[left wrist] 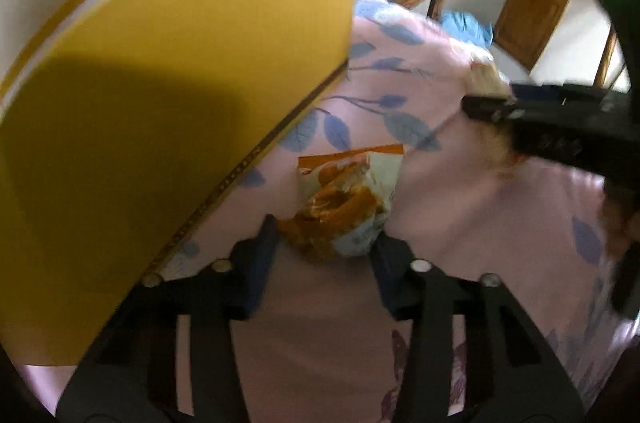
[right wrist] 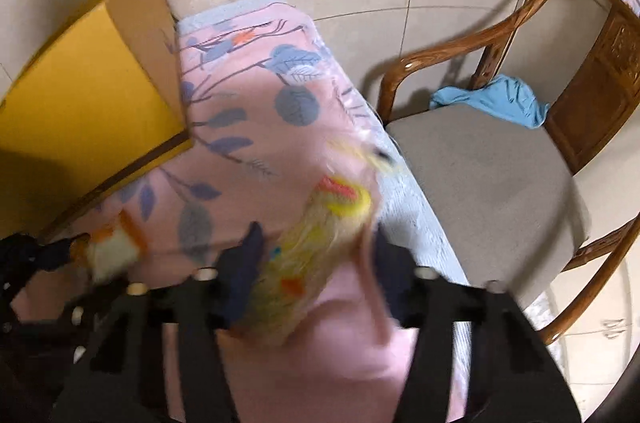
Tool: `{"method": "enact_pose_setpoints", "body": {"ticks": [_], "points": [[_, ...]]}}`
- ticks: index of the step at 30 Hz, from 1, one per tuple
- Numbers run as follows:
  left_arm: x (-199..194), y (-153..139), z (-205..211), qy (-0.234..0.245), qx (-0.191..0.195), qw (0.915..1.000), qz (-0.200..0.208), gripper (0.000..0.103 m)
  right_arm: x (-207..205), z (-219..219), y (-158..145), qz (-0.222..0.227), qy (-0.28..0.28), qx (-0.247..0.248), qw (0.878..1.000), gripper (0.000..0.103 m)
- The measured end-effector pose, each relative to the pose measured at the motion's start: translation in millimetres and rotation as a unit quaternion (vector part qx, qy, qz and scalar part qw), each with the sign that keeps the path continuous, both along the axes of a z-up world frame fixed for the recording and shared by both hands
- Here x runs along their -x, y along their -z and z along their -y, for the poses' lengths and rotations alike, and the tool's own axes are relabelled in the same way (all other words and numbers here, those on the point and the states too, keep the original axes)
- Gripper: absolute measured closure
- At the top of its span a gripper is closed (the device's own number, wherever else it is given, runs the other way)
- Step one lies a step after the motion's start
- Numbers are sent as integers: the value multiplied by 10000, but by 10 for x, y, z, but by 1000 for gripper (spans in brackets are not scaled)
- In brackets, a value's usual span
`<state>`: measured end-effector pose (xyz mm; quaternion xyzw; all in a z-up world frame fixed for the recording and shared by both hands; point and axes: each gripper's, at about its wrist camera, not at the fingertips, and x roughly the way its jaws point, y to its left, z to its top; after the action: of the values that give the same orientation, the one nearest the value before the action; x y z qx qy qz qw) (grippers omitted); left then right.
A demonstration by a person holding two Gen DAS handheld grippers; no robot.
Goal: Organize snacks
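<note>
Pink leaf-printed bedding (left wrist: 460, 207) lay beside a yellow box (left wrist: 180, 103) while the left tool (left wrist: 326, 239) clamped an orange snack packet (left wrist: 344, 199) and the right tool (right wrist: 316, 255) gripped a blurred yellow packet (right wrist: 316, 247).

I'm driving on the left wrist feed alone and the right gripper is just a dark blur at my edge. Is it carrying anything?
Observer: Yes, the right gripper is shut on a yellow snack packet, blurred.
Operator: Which way is the cardboard box from it?
Observer: The cardboard box stands to its left, on the floral cloth.
Operator: Anything on its other side?
Observer: A wooden chair with a blue cloth on the seat.
</note>
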<state>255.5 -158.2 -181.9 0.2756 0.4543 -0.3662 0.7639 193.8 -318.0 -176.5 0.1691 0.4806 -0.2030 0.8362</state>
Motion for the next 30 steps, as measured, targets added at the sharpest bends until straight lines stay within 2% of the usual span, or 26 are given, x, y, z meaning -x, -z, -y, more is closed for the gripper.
{"method": "enact_pose_setpoints", "body": {"ticks": [2, 4, 7, 11, 16, 18, 19, 20, 22, 24, 26, 28, 30], "points": [[96, -35, 37, 15, -316, 9990, 320, 60, 45, -19, -116, -101, -253, -2, 9996, 65], [156, -78, 19, -111, -317, 9984, 461, 60, 101, -54, -274, -29, -490, 178, 9986, 67], [178, -175, -58, -634, 114, 9978, 130, 60, 233, 10, -445, 328, -579, 26, 9978, 68], [472, -410, -109, -807, 368, 9937, 685, 60, 445, 122, -588, 763, -610, -332, 9947, 68], [677, -647, -296, -1046, 781, 9891, 674, 60, 727, 115, -792, 1103, -800, -292, 9902, 68], [746, -676, -345, -1113, 760, 9884, 705, 60, 767, 83, -759, 1017, -835, -308, 9908, 64], [752, -663, -376, -1154, 749, 9882, 668, 60, 753, 81, -716, 916, -772, -331, 9922, 54], [751, -644, -380, -1202, 743, 9881, 609, 60, 709, 61, -640, 723, -513, -211, 9958, 35], [754, -623, -448, -1338, 698, 9873, 491, 60, 631, -11, -579, 709, -243, 258, 9969, 27], [744, -651, -456, -1293, 854, 9870, 423, 60, 472, -127, -499, 649, 3, 748, 9951, 26], [736, -685, -478, -1325, 886, 9859, 507, 60, 339, -194, -414, 777, -61, 863, 9932, 26], [719, -722, -502, -1323, 919, 9851, 603, 60, 152, -264, -248, 528, -143, 837, 9950, 26], [723, -764, -542, -1346, 955, 9840, 664, 60, 67, -323, -121, 571, -200, 818, 9948, 43]]}}
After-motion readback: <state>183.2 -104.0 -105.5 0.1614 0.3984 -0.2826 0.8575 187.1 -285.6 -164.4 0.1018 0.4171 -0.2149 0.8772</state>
